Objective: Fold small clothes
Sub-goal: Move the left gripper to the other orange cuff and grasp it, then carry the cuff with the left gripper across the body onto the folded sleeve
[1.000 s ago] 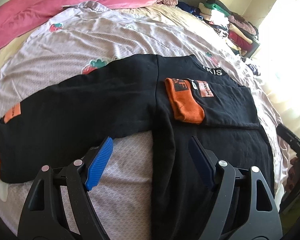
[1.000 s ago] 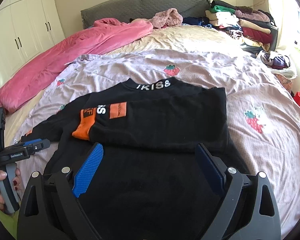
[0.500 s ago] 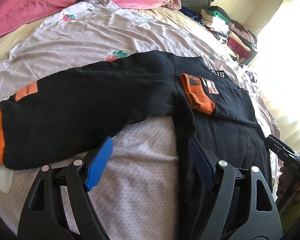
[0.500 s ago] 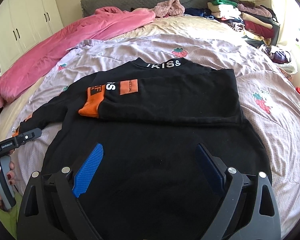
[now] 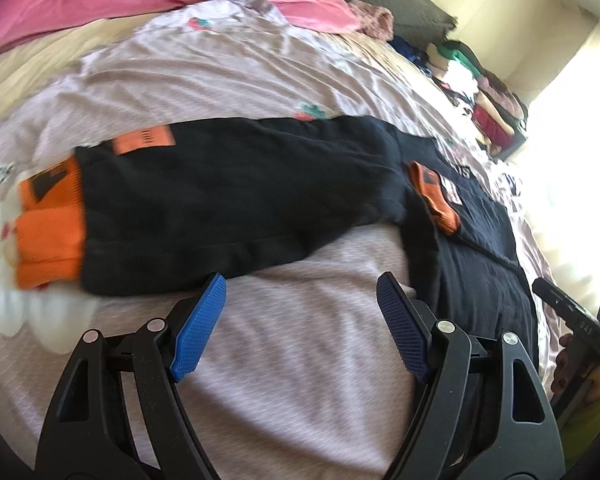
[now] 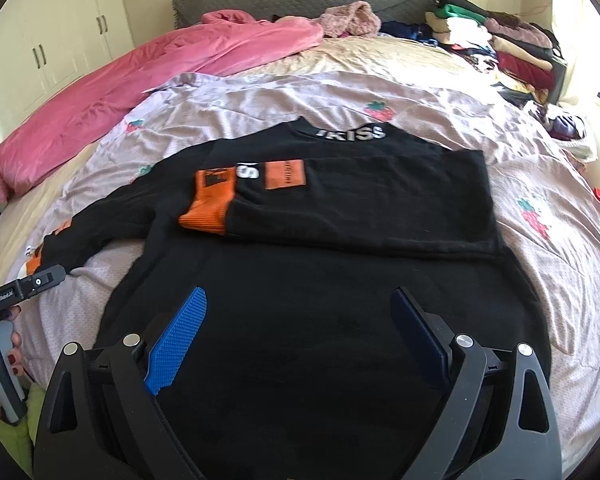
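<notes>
1. A black sweatshirt (image 6: 340, 280) lies flat in the middle of the bed, on a lilac strawberry sheet (image 6: 540, 184), collar at the far side.
2. One fold is in: the right sleeve (image 6: 360, 204) is laid across the chest, with its orange cuff (image 6: 206, 204) resting just left of centre.
3. The left sleeve (image 5: 228, 204) is not folded; it stretches straight out to the left over the sheet, its own orange cuff (image 5: 48, 236) at the far left end.
4. The left gripper (image 5: 300, 304) hovers just near of that sleeve, jaws spread wide and empty, nothing between the blue pads (image 5: 198, 328).
5. The right gripper (image 6: 296, 336) hangs over the near hem of the body, jaws also wide apart, holding nothing.
6. My read: roughly a third done. Left to do are bringing the left sleeve across, then doubling the body from hem to collar.
7. A pink quilt (image 6: 140, 80) and stacked clothes (image 6: 500, 40) sit at the far side, well apart.
</notes>
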Demonstrator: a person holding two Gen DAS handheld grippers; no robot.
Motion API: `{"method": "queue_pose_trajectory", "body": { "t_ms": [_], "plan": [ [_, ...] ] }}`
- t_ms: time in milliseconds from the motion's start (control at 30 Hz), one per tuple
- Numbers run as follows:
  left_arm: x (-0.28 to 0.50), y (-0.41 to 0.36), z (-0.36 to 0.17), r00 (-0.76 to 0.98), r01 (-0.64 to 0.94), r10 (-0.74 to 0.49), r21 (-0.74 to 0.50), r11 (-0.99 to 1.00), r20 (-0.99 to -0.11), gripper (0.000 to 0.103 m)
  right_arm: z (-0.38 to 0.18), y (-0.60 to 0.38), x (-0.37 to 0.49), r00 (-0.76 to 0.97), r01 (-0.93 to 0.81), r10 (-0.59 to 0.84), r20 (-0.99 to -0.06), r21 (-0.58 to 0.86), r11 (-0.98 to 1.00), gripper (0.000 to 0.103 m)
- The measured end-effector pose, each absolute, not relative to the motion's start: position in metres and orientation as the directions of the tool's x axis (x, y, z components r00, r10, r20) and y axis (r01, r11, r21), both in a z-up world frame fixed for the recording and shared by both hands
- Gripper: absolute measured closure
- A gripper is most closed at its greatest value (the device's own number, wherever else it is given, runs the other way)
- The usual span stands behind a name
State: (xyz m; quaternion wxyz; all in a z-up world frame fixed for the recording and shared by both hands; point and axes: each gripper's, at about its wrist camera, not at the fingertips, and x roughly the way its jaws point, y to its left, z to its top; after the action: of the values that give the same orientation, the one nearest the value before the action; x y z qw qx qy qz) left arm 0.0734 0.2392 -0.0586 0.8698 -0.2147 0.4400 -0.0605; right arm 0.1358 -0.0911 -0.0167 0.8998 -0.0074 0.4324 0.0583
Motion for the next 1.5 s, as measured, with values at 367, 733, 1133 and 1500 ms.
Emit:
{"method": "queue_pose_trajectory", "body": {
  "t_ms": [367,733,1133,1500],
  "plan": [
    [0.043,0.309,-0.042,0.683,-0.22,-0.199,-0.458,0.861,-0.703,0.033,-0.015,-0.039,0.145,0.616,-0.211,0.145,-0.774,0.015,0.977,0.011],
    [0.047,0.346,-0.066,0.648,-0.378,-0.103,-0.436,0.817,-0.754,0.063,-0.018,-0.032,0.146,0.611,-0.215,0.14,-0.779,0.007,0.977,0.011],
    [0.054,0.328,-0.016,0.722,-0.287,-0.109,-0.439,0.852,-0.684,0.095,-0.015,-0.04,0.14,0.61,-0.227,0.183,-0.771,0.051,0.972,0.011],
    [0.079,0.261,0.033,0.749,-0.134,-0.201,-0.442,0.887,-0.631,0.095,0.0,-0.079,0.133,0.643,-0.19,0.202,-0.739,0.101,0.976,0.012]
  ]
}}
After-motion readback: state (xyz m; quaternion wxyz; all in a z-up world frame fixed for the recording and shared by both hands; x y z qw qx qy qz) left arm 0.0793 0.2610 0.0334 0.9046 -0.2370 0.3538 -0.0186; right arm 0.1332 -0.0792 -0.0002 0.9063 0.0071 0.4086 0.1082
